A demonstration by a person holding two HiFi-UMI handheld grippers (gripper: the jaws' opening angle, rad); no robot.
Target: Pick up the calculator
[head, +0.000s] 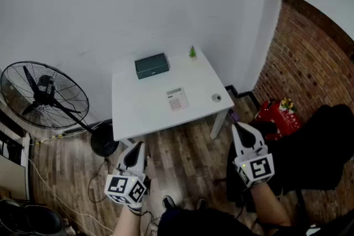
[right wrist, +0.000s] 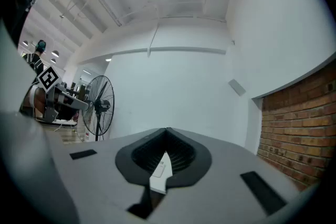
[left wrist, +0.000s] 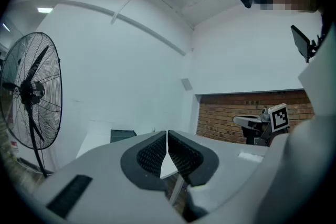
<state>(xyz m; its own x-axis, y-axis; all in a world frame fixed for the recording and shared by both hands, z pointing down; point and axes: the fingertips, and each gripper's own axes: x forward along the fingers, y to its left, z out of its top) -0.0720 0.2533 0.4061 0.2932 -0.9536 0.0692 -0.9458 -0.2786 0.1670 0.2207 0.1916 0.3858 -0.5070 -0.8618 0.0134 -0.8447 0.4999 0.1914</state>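
Head view: the left claw (head: 136, 147) and the right claw (head: 240, 130), each with jaws pressed together on nothing, are held level short of the white bench (head: 138, 110), where the calculator (head: 177, 99) lies flat, well ahead and between them, nearer than the dark green box (head: 151, 66).

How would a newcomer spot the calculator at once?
Find the white table beside the standing fan. The calculator lies flat near its middle. It is a pale rectangle with rows of keys, unlike the dark green box behind it and the small round object to its right.
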